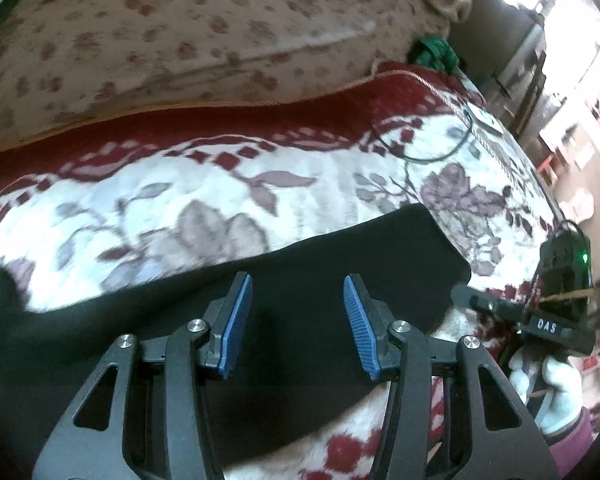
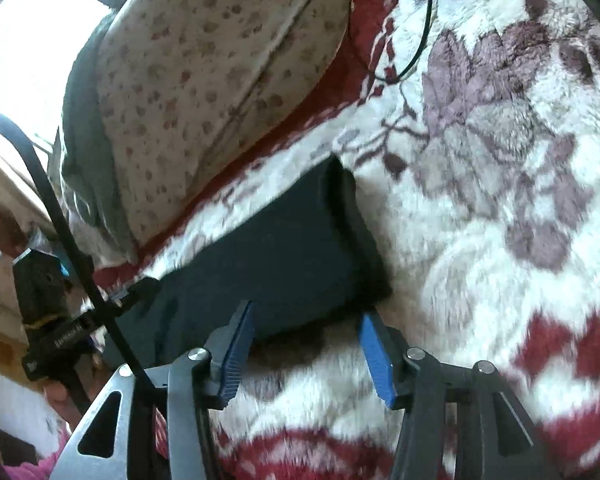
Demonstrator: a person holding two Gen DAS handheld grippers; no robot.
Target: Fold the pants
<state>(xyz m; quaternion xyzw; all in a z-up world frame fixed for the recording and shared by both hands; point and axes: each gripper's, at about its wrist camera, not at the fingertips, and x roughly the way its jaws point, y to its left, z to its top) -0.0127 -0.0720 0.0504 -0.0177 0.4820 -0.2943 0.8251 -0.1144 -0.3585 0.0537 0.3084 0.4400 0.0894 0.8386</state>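
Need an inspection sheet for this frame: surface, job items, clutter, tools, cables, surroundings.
Surface: floral red-and-white blanket, with a spotted beige cover behind it.
Job's things: dark pants lying flat on the blanket, folded end visible.
Clutter: green object at the blanket's far edge; small white item near it.
Tools: left tool open above the pants, nothing between the pads; right tool open at the pants' edge, empty.
Cables: thin black cable looped on the blanket.
Surroundings: bright, blurred room; white-gloved hand holds the right tool.
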